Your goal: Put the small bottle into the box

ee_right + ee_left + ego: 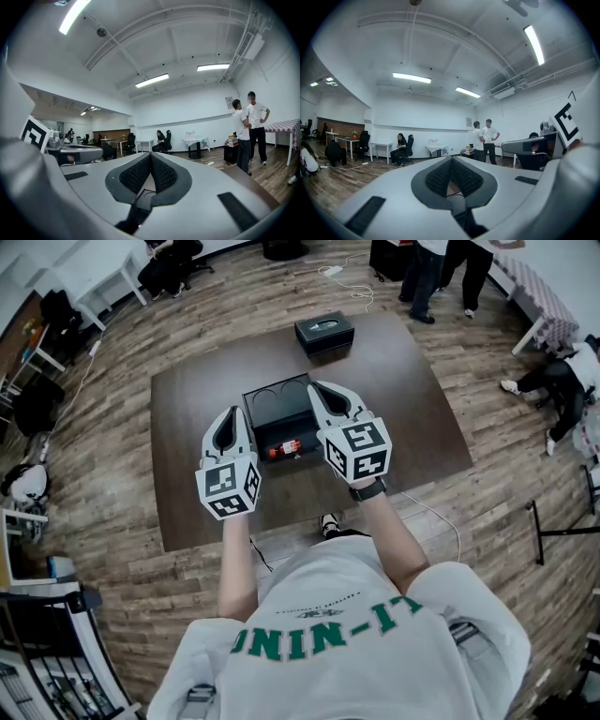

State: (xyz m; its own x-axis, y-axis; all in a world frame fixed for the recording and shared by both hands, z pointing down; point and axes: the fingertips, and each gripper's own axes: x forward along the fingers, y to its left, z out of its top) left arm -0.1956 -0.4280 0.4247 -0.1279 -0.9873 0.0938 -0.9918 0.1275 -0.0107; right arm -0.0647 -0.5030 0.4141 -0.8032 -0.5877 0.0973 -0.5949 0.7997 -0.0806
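Observation:
In the head view a small red bottle [284, 449] with a pale label lies on its side at the near end of an open black box [274, 399] in the middle of the brown table [197, 399]. I cannot tell whether it rests inside the box or just against its front edge. My left gripper [230, 412] hovers left of the box and my right gripper [315, 386] right of it, both pointing away from me. Each is shut and holds nothing, as the left gripper [451, 160] and right gripper [150, 155] show in their own views, tilted up at the room.
A black tissue box [324, 332] stands at the table's far edge. People stand beyond the table [441, 273], and another sits on the floor at the right [562, 381]. White desks and chairs line the far left [112, 277]. A cable [441, 521] runs along the wood floor.

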